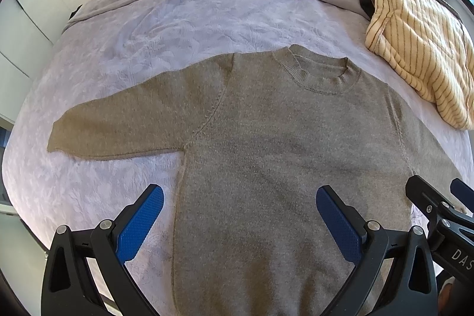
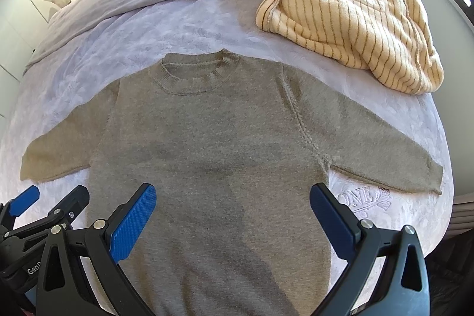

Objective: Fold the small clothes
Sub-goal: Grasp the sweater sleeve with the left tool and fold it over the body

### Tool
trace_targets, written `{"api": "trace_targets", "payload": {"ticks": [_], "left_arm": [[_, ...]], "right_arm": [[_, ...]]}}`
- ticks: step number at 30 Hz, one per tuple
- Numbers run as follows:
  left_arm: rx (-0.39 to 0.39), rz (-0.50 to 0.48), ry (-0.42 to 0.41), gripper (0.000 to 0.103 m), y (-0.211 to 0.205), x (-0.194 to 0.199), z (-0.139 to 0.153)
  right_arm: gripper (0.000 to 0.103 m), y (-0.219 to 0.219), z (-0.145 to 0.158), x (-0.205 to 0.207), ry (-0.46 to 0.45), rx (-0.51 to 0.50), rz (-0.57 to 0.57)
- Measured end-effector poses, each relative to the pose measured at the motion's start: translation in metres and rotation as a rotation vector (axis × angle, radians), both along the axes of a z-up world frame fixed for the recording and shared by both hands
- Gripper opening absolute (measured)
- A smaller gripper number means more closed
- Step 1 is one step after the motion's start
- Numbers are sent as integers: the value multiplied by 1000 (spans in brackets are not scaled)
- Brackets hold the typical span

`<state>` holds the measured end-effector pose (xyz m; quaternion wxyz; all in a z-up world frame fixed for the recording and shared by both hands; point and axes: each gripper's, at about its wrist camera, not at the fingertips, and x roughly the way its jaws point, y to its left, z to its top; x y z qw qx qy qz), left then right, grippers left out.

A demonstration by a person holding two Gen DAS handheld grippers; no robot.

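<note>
A grey sweater (image 1: pixel 266 153) lies flat on the lavender bedspread (image 1: pixel 118 49), sleeves out. Over its hem, the left gripper (image 1: pixel 240 224) hangs spread and empty; beside it the right gripper (image 2: pixel 232 222) likewise. Beyond the sweater's right shoulder sits a striped blanket (image 2: pixel 349 17).

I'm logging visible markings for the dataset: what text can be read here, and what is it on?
"ONE", embossed on the bedspread below the sweater sleeve; the motif beside it is unreadable.
"DAS", cut off, on the right gripper body.
"Gen", cut off, on the left gripper body.
</note>
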<state>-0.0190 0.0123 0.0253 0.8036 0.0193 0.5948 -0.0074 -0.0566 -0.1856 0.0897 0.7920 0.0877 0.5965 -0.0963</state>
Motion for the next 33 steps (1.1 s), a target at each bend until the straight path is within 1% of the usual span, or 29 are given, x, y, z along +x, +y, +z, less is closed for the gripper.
{"api": "trace_targets", "payload": {"ticks": [2, 5, 8, 11, 14, 16, 20, 22, 25, 27, 29, 30, 32, 33], "left_arm": [[-5, 2, 2, 103, 1, 0, -1], [-29, 7, 4, 103, 6, 1, -5], [-90, 26, 8, 103, 18, 1, -12], [-135, 63, 10, 103, 37, 3, -22], [-168, 115, 12, 103, 63, 5, -35], [-179, 161, 4, 103, 87, 7, -46], [-210, 264, -37, 103, 144, 13, -67], [-223, 323, -78, 103, 181, 17, -79], [-207, 408, -164, 103, 235, 24, -93], [-195, 492, -220, 103, 279, 28, -104], [-203, 558, -253, 103, 313, 30, -117], [-215, 595, -254, 103, 332, 31, -127], [-267, 661, -247, 103, 362, 32, -147], [-289, 680, -244, 103, 370, 32, -154]], "right_arm": [[103, 0, -2, 1, 6, 22, -6], [103, -2, -9, 2, 22, 88, -13], [103, 1, -16, 3, 34, 161, -16], [103, 14, -21, 6, 30, 179, 6], [103, 33, -27, 8, 17, 184, 53], [103, 49, -34, 9, 14, 200, 86], [103, 78, -54, 10, 28, 281, 128], [103, 92, -63, 9, 29, 298, 149], [103, 116, -78, 9, 51, 314, 194], [103, 130, -87, 10, 72, 326, 215], [103, 142, -95, 11, 80, 338, 235], [103, 148, -100, 12, 88, 338, 245], [103, 160, -110, 13, 104, 340, 268], [103, 162, -114, 14, 113, 340, 275]]}}
